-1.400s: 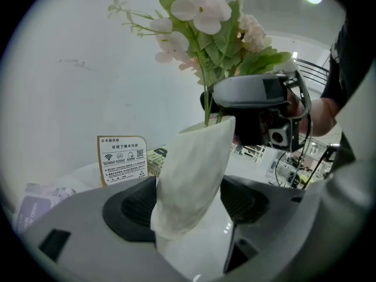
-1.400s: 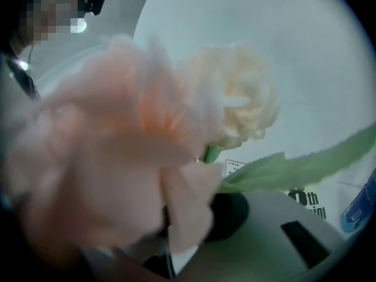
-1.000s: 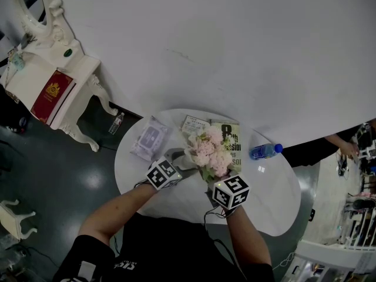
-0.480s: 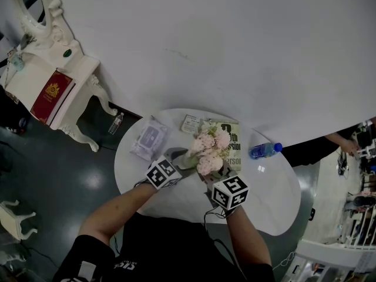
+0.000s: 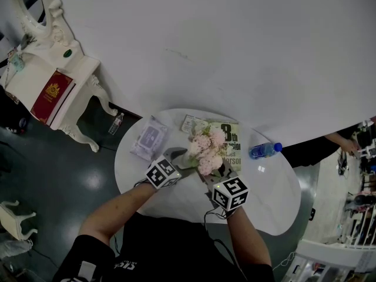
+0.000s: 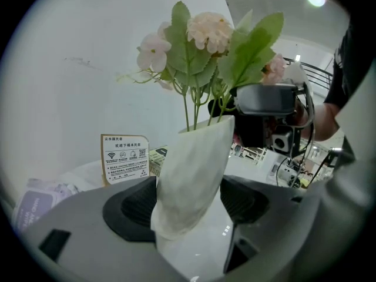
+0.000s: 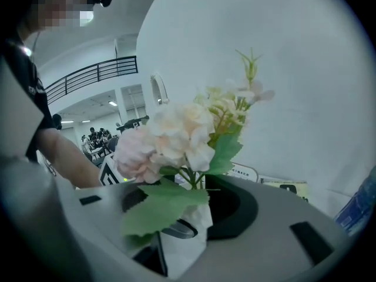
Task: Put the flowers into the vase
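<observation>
Clamps vase (image 6: 197, 169) on tabletop (image 5: 276, 198) with left gripper (image 6: 189, 201) fingers (image 6: 132, 207); has just been opening right gripper (image 7: 188, 216) fingers (image 7: 235, 207), loose around flowers (image 7: 170, 137) in vase.

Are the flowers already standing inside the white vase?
Yes, in the left gripper view the stems of the flowers run down into the mouth of the white vase.

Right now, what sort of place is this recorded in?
Probably a large open indoor hall, perhaps a showroom: a round white table, an ornate white console beside it, and a railed upper gallery above distant people.
</observation>
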### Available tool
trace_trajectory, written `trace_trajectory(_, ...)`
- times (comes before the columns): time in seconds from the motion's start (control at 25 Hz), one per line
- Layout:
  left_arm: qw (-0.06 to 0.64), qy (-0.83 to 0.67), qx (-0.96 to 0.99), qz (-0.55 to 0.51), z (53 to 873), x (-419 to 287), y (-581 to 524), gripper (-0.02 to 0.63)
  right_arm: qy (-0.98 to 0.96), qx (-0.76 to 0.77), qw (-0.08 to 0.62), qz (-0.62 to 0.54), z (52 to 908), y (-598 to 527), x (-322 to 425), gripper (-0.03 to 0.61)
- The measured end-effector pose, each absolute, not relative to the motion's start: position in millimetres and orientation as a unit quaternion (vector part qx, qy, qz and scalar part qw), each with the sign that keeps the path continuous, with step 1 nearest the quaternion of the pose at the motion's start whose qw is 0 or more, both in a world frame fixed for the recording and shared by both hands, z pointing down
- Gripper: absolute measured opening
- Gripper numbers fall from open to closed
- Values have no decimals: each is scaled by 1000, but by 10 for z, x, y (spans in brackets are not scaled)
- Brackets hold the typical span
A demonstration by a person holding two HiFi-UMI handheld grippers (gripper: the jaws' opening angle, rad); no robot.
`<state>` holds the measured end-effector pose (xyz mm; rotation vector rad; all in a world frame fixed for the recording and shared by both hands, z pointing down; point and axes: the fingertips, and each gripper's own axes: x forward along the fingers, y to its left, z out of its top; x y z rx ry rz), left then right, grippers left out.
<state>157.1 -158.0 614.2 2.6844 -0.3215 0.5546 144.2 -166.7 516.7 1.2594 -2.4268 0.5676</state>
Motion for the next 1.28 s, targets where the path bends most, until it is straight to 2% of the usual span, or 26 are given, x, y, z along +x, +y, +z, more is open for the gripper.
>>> trace_trajectory(0.44,190,-115,954,199,6149,1563,-1567,328,-851,453,179,195,5199,-1623,1491,183)
trace_trajectory(1.28,190,-117,954,202,6157,1537,-1557,328,-846,453,185,212,5356,-1547,1490,183)
